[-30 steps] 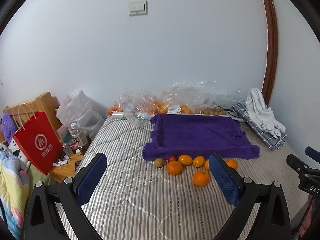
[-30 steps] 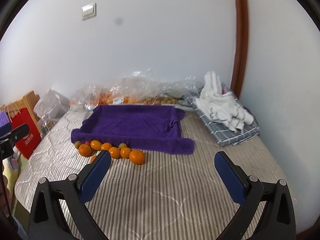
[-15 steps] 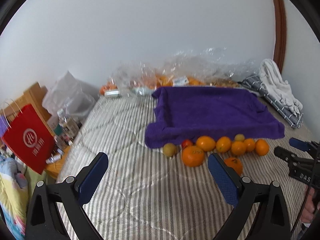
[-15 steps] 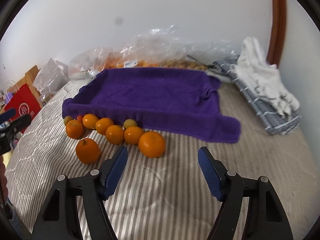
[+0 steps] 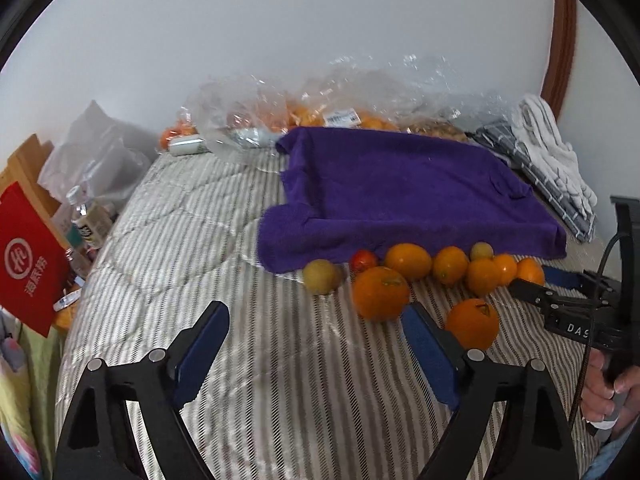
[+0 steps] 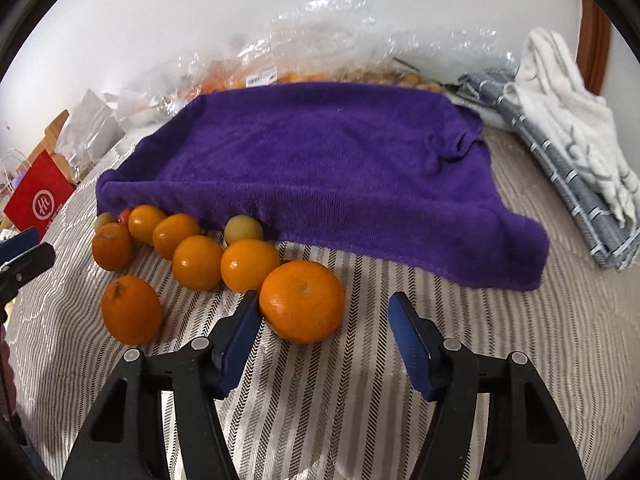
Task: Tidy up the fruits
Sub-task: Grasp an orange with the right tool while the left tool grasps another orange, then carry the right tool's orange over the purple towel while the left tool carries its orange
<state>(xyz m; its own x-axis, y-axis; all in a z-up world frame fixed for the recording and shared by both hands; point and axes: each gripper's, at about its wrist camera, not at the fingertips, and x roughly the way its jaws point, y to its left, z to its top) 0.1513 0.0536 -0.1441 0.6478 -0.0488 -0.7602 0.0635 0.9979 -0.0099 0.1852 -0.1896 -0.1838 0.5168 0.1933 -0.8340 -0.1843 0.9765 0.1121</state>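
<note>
Several oranges lie on the striped bed in front of a purple towel (image 6: 320,160), with two small yellow-green fruits and a red one among them. My right gripper (image 6: 326,320) is open, low over the bed, with the nearest large orange (image 6: 302,300) just ahead of its left finger. My left gripper (image 5: 316,332) is open and empty; a large orange (image 5: 380,292) lies just beyond its right finger and another orange (image 5: 472,322) to the right. A yellow-green fruit (image 5: 320,276) and the red fruit (image 5: 363,260) sit by the purple towel (image 5: 400,192).
Clear plastic bags of fruit (image 5: 320,108) lie along the wall behind the towel. Folded grey and white cloths (image 6: 568,128) lie at the right. A red paper bag (image 5: 28,256) and bottles stand off the bed's left edge. The right gripper also shows in the left wrist view (image 5: 532,284).
Both grippers have moved forward and down toward the fruit. The right gripper's jaws have narrowed and now stand close to the large orange.
</note>
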